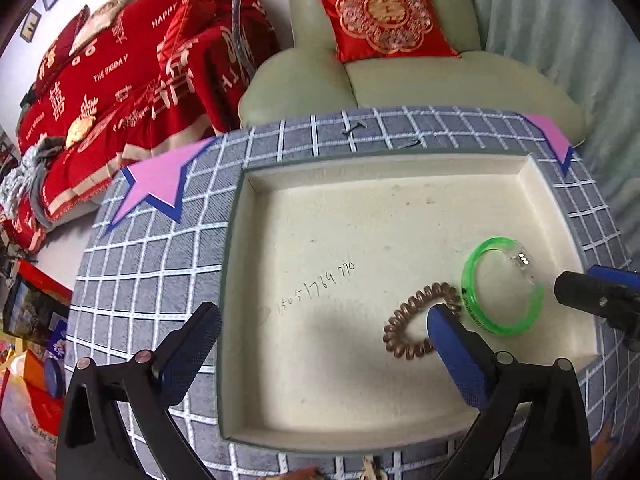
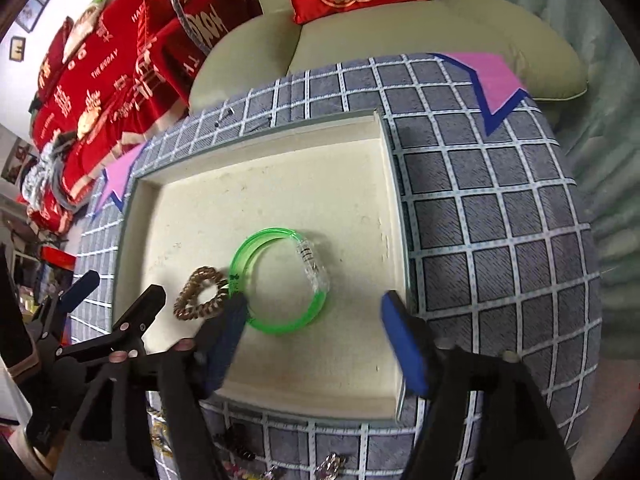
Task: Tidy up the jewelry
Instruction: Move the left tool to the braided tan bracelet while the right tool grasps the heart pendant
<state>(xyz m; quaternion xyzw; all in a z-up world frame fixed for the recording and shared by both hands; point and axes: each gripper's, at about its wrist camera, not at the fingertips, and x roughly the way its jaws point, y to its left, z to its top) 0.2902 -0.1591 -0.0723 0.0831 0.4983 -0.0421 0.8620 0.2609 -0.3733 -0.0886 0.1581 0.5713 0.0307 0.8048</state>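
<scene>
— Where is there free room?
— Most of the cream tray (image 1: pixel 320 208) floor lies bare.
— What obstructs?
— A green bangle (image 1: pixel 502 286) touching a coiled hair tie (image 1: pixel 404 332) near one wall; small dark clips (image 1: pixel 356 126), possibly, beyond the rim.

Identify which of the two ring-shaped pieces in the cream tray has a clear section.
The smooth green plastic bangle; its band has a clear section. The brown spiral coil band beside it is brown throughout.

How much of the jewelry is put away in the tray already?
Done: the green bangle and the brown coil bracelet lie in the cream tray, touching each other. In hand: nothing; the left tool and right tool are both open above them. Left: a few more pieces lie on the checked cloth in front of the tray, still to be moved.
</scene>
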